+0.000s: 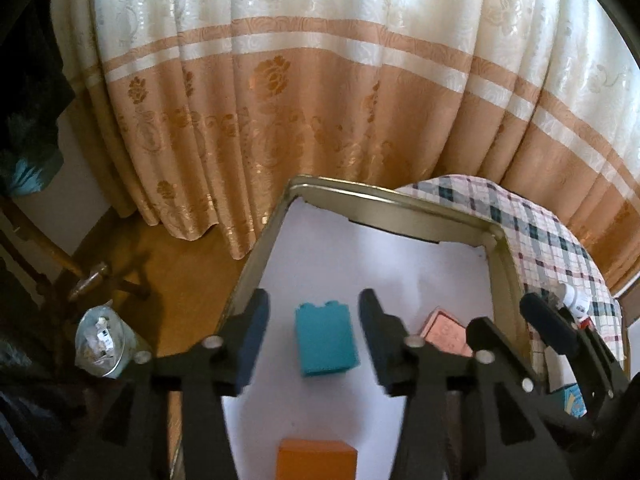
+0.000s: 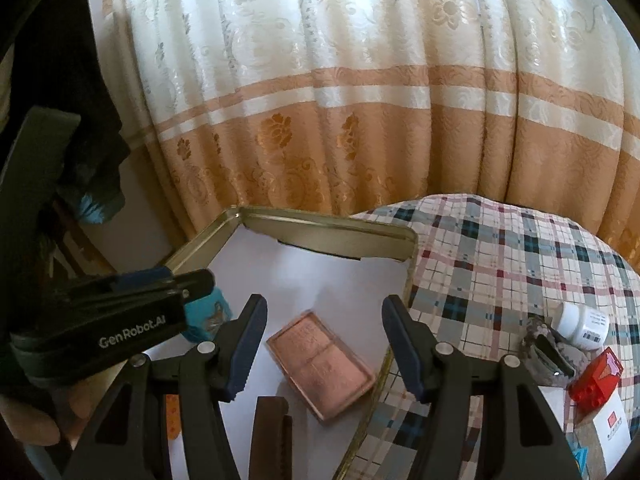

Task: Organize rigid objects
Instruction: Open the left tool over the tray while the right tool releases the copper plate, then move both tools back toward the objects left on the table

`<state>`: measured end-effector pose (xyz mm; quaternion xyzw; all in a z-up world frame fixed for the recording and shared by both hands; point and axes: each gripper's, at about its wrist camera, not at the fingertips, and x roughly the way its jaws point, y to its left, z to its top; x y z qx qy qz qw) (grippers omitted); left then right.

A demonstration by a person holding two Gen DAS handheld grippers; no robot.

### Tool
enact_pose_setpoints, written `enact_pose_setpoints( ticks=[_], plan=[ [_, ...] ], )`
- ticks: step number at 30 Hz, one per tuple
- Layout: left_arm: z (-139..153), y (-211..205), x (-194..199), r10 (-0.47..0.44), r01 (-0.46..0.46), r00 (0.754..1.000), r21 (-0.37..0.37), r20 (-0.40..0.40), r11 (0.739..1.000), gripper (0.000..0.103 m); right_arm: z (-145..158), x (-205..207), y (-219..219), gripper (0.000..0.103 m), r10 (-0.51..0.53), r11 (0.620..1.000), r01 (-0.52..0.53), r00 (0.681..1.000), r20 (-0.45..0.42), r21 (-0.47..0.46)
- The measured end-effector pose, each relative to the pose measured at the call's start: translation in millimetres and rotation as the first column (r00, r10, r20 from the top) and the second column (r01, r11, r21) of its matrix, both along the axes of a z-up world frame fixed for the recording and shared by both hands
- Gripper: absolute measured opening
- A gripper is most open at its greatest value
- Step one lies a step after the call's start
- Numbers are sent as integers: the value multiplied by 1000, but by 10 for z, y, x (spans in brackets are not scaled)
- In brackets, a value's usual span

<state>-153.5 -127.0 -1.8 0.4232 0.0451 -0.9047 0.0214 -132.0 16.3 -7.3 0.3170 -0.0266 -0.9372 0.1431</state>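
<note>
my left gripper (image 1: pixel 314 334) stands apart around the teal block (image 1: pixel 326 338) in the tray (image 1: pixel 400 206), untouched; my right gripper (image 2: pixel 324 340) gapes above the pink case (image 2: pixel 322 368) beside it.

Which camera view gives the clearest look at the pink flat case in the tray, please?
The right wrist view: the pink flat case lies whole and unobstructed on the tray's white floor. In the left wrist view, a gripper finger hides part of it.

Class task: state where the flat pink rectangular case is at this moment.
The flat pink rectangular case lies inside the gold metal tray, near its right rim, between the open right gripper's fingers in the right wrist view.
</note>
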Motion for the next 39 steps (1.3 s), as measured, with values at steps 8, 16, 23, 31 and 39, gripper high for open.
enact_pose_setpoints(
  ticks=[8,16,23,31,39],
  plan=[
    [150,-80,153,77,-68,994,109,-81,992,102,26,62,111,89,-39,998,37,999,-36,-50],
    [172,-32,228,93,-85,991,76,-100,993,102,39,120,301,90,-54,987,47,998,-36,-157],
    [250,38,440,125,-113,973,69,-195,991,102,60,234,429,90,-94,978,77,992,-79,-191],
    [236,21,645,195,-178,955,95,-222,979,102,37,309,507,90,-121,979,104,989,-86,-178],
    [203,113,771,192,-172,953,100,-236,980,102,32,459,680,90,-184,977,168,975,-125,-131]
  ],
)
